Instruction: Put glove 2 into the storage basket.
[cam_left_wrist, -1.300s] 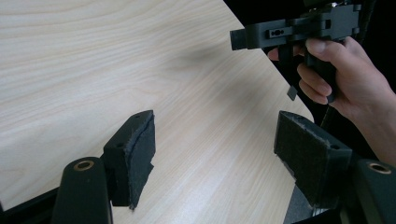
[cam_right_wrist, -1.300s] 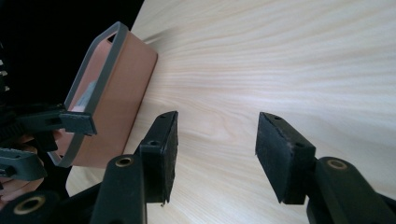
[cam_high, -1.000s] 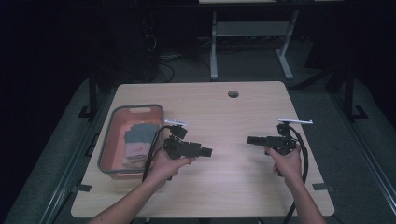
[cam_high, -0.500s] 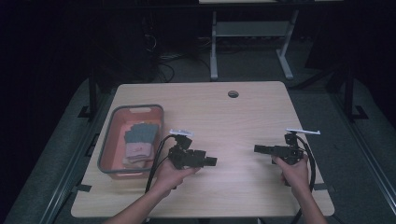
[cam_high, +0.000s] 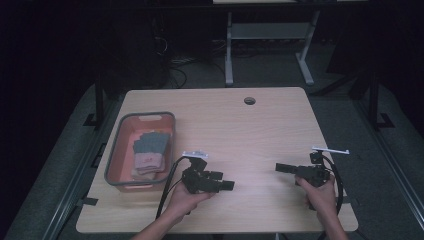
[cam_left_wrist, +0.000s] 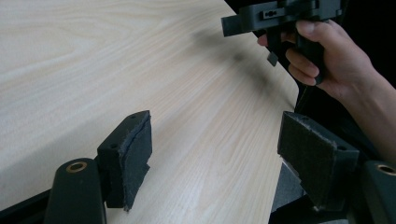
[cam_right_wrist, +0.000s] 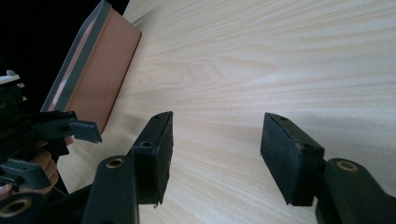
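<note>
Left gripper: I see my left gripper low over the near-left part of the table, jaws spread wide with nothing between them. In its own view there is only bare wood grain between the pads.

Right gripper: my right gripper sits near the near-right corner, pointing toward the left one. Its view shows the jaws well parted and empty.

Work in hand: I judge that both grippers are idle over the bare table, and that the nearest things to handle are the folded cloths in the bin.

Bin: the pink bin with the grey rim stands along the left edge of the table. From the right gripper view I see its outer wall beyond the left gripper.

Cloths: they lie inside the bin, a grey one farther back and a pinkish one nearer me, touching or overlapping; I cannot tell how many there are.

Cloths and left gripper: the bin is just beside the left gripper, on its outer side and a little farther from me. The jaws point away from it, toward the middle of the table.

Cloths and right gripper: well apart, with the left hand in between.

Doing it well: I would use the left gripper, turn it toward the bin, keep the jaws wide, come down over the rim rather than against the wall, and pinch a single top fold.

Risk: clipping the rim could shove the light bin.
</note>
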